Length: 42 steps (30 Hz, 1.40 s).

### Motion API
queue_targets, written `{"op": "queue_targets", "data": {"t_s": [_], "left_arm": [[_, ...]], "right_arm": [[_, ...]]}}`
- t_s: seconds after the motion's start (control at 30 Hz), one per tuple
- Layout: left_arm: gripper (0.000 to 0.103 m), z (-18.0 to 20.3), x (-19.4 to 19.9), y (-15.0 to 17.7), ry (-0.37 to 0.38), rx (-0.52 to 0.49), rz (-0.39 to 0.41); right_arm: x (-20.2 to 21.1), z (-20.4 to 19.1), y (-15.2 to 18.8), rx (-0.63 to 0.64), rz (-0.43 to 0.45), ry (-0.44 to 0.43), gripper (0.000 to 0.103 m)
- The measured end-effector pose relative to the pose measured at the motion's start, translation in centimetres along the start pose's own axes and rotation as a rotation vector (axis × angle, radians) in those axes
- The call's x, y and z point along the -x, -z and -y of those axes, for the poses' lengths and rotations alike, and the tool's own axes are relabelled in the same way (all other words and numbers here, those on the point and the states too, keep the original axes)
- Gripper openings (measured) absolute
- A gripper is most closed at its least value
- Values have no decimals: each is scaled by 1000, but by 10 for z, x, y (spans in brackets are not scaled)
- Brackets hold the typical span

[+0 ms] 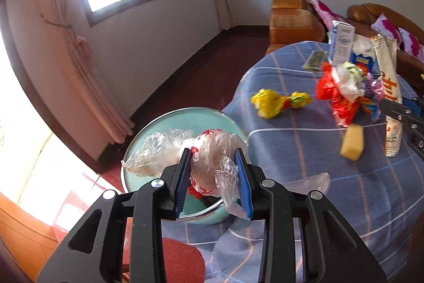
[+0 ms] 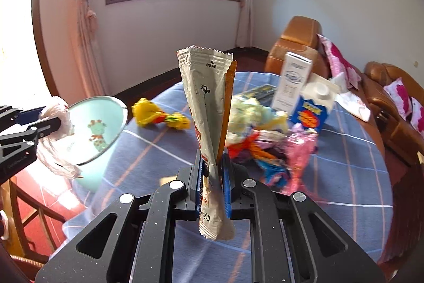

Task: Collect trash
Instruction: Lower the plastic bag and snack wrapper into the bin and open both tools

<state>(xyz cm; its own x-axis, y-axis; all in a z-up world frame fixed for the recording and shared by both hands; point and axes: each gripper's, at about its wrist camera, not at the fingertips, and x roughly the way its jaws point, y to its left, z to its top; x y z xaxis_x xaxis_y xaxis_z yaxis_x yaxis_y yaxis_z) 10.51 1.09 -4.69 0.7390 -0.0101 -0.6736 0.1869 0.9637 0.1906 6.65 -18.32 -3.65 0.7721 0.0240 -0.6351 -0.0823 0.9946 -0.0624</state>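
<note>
**A:** Two grippers, both loaded. My left gripper [image 1: 214, 178] has its jaws pinched on a crumpled clear plastic bag [image 1: 209, 163] with red print, hanging right over the pale green bin [image 1: 185, 114]. The bin mouth sits at 12 o'clock from the jaws, directly under the load. Jaws are fairly wide apart, only because the wad is bulky.

**B:** And the right?

**A:** My right gripper [image 2: 212, 177] is clamped narrow on a long snack wrapper [image 2: 206, 102], with its long axis upright, pointing to 12 o'clock along the fingers and its tail poking out below. From the right wrist view the bin [image 2: 106, 123] lies at about 10 o'clock, well apart, across the blue checked tablecloth [image 2: 331, 177]. So the left is the nearer arm, and I judge its drop comes first.

**B:** What's left on the table?

**A:** Yellow wrapper [image 1: 278, 102] at 1 o'clock from my left jaws, the mixed wrapper pile [image 1: 344, 92] further right, and a small yellow block [image 1: 352, 142] that looks blurred. There's also a white box [image 2: 291, 81] and a blue carton [image 2: 310, 110].

**B:** Any text?

**A:** The wrapper has small Chinese characters by a tear arrow near the top, plus digits like "077" at the bottom, partly cut off. The carton's yellow lettering and the box print are too blurred to read.
</note>
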Motion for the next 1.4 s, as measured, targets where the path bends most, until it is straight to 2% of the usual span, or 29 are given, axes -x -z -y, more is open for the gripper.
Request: {"op": "queue_targets", "data": {"t_s": [0.2,0.73,1.07,1.4], "left_arm": [[33,-31,-7,11,-64,28,-19],[33,-88,-26,27,-135,74,-64],[33,-105,-47,30,-135,83,-94],[33,-105,-77,30,-94,45,-124]], "right_arm": [[-12,-42,-13,50,6,-54,13],[-50,-119,-35,131,-22,-150,13],[-78,-154,-44,160,-61,-210,14],[-119,-183,-40,166,-160,-262,14]]}}
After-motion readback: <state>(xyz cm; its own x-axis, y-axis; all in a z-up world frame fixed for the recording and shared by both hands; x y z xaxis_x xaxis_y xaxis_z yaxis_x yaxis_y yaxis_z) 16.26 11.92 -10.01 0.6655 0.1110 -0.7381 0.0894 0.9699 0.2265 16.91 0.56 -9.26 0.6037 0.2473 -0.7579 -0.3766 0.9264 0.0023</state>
